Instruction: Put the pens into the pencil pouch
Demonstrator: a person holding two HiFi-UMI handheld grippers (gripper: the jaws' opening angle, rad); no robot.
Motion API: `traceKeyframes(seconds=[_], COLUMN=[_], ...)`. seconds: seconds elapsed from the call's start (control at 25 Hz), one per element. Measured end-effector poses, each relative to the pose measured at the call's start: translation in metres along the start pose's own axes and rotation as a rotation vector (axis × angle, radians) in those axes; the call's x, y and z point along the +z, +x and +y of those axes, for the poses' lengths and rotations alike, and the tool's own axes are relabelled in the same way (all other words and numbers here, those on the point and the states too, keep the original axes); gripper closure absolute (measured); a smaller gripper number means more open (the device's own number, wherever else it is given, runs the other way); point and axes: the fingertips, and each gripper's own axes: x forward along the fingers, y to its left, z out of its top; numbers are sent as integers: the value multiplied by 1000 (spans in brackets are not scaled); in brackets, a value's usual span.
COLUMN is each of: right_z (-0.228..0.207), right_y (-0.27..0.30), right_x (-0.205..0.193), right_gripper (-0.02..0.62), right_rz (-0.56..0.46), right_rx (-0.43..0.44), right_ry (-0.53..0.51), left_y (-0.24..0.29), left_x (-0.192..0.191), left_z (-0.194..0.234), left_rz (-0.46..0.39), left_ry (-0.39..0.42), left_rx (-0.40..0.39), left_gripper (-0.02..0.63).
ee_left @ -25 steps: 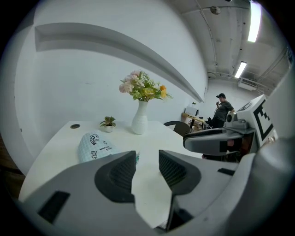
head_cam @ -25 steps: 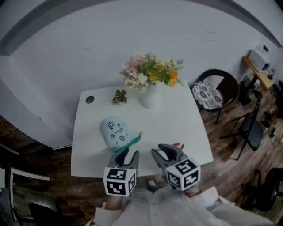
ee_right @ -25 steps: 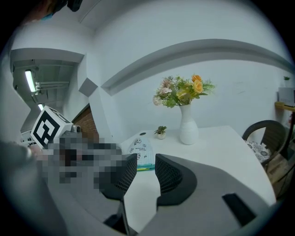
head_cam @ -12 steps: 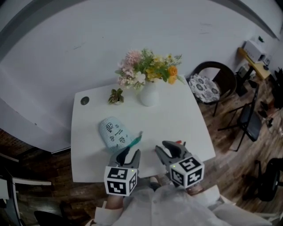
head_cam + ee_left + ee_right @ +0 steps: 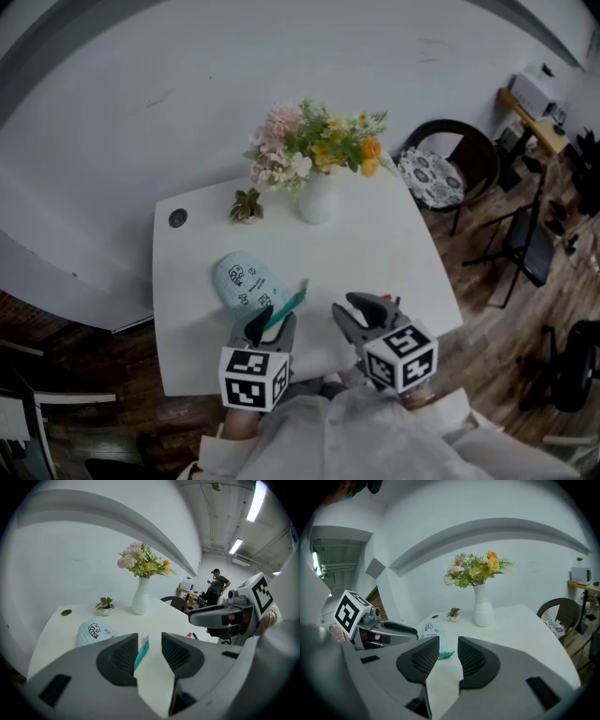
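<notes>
The light-blue pencil pouch [image 5: 244, 279] lies on the white table [image 5: 375, 248], its teal zipper end [image 5: 288, 304] pointing at me. My left gripper [image 5: 272, 323] hovers just short of that end, jaws open and empty. In the left gripper view the pouch [image 5: 93, 632] lies ahead to the left, and the teal zipper end [image 5: 141, 652] shows through the gap of the left gripper [image 5: 150, 646]. A red pen [image 5: 189, 634] and a black pen [image 5: 194, 636] lie under my right gripper [image 5: 354, 311]. The right gripper [image 5: 448, 651] is open and holds nothing.
A white vase of flowers [image 5: 319, 199], a small potted plant [image 5: 247, 204] and a cable hole [image 5: 177, 217] sit at the table's far side. Chairs [image 5: 441, 183] stand on the wooden floor to the right. A person [image 5: 218, 582] stands far back in the room.
Both grippers have edged forward over the table's near edge toward the pouch. Their jaws stand as before.
</notes>
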Motion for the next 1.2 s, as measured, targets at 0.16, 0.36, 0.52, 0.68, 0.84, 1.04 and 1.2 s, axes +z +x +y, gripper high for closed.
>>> traceKeyframes(seconds=[0.16,0.36,0.52,0.68,0.84,1.04,1.2], right_z=[-2,-1,1,4,9,12,17], right_y=[1,3,4,6,10,13,12], right_x=[-2,-11,-20,-29,-35,-50,-58], right_gripper=[494,494,494,494,494,494,494], right_rz=[12,33,59,84,108,140,163], right_rx=[-7,-9,-8,-3,14,17,25], right_ry=[5,21,35,43,47,69,73], left_y=[6,12,17,24,29,35,42], left_x=[-2,-10,-21,-39,-52,-67,-80], left_z=[1,9,15,19,25,32,35], left_rz=[16,59,123,196,254,325,380], left_ry=[21,95,192,273,351,489,582], left_rx=[-17,-12,-20,-33,-44,-53,-60], left_gripper=[469,469,469,469,469,469,469])
